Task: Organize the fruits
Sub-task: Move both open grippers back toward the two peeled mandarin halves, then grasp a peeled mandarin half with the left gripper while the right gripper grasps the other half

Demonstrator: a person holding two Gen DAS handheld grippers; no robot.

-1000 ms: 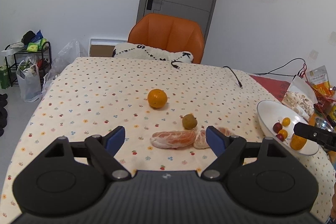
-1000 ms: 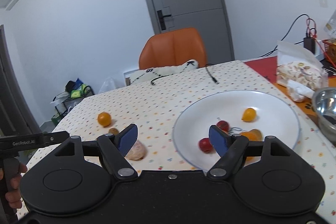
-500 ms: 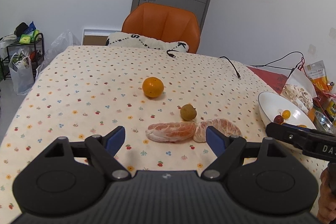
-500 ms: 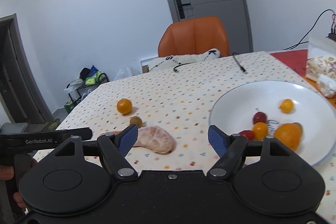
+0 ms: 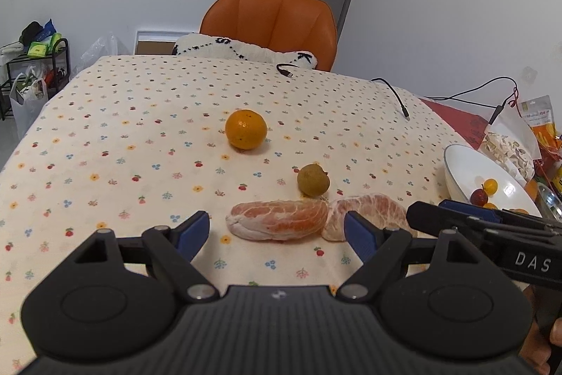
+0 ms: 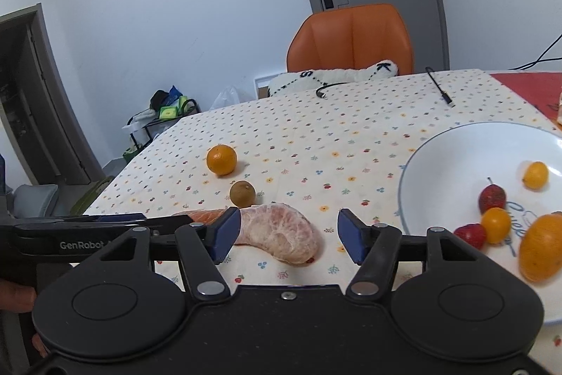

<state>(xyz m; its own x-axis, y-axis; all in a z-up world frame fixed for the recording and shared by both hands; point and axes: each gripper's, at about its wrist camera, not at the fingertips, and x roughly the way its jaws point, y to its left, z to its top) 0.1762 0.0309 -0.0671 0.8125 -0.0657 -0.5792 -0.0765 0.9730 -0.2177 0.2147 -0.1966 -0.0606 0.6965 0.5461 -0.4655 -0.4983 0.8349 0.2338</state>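
Observation:
Two peeled citrus pieces lie side by side on the dotted tablecloth: the left piece (image 5: 277,220) and the right piece (image 5: 368,215), which also shows in the right wrist view (image 6: 281,234). Behind them sit a small greenish-brown fruit (image 5: 312,180) and a whole orange (image 5: 246,129). A white bowl (image 6: 439,157) at the right holds an orange (image 6: 541,246) and small red and yellow fruits. My left gripper (image 5: 277,234) is open just in front of the left piece. My right gripper (image 6: 288,231) is open around the right piece.
An orange chair (image 5: 270,20) with a white cushion stands at the table's far edge. Black cables (image 5: 393,94) lie on the far right of the cloth. Snack bags (image 5: 509,143) and a red mat sit past the bowl. A shelf (image 5: 31,58) stands left.
My right gripper has swung left from over the bowl to the right peeled piece. My left gripper has moved closer to the left piece. Both stay open.

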